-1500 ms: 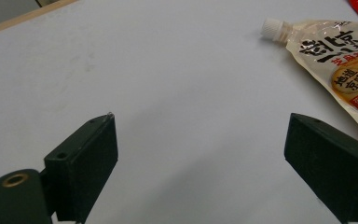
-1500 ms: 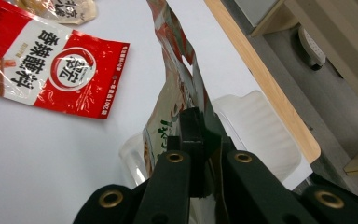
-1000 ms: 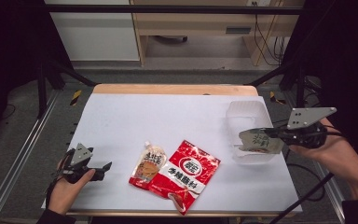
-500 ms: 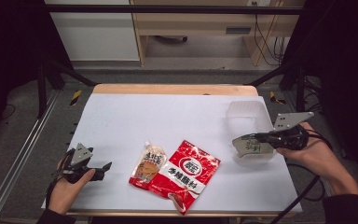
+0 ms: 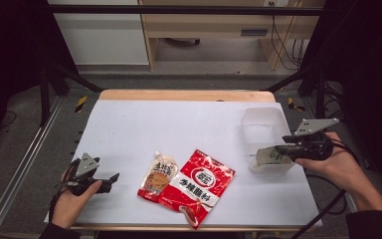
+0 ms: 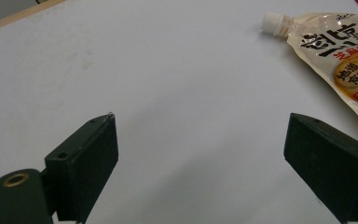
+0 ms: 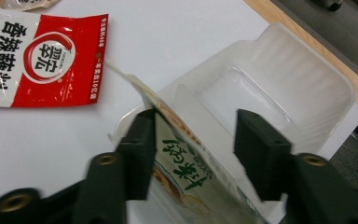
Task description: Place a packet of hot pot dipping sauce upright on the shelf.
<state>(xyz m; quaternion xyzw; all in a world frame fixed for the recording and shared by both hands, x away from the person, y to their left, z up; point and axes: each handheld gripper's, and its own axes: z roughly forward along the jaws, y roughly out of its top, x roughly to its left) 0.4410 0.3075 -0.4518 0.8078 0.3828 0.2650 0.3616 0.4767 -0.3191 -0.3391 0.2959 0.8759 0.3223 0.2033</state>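
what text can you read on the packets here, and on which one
Red packet: "香辣脆" down its left side; the circle logo and the small print along its edge are too blurred to read.
Spouted pouch: large dark characters and "80", cut off at the frame edge, not surely readable.
Green-lettered packet in the clear tray: green characters, unreadable.

Red-and-white packet (image 5: 197, 185), beige spouted pouch (image 5: 157, 176), translucent white tray (image 5: 267, 125).

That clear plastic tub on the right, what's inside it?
One green-lettered packet leans in the near end of the clear tub, between the right gripper's just-opened jaws. The far end looks empty. The packet hides whatever lies under it.
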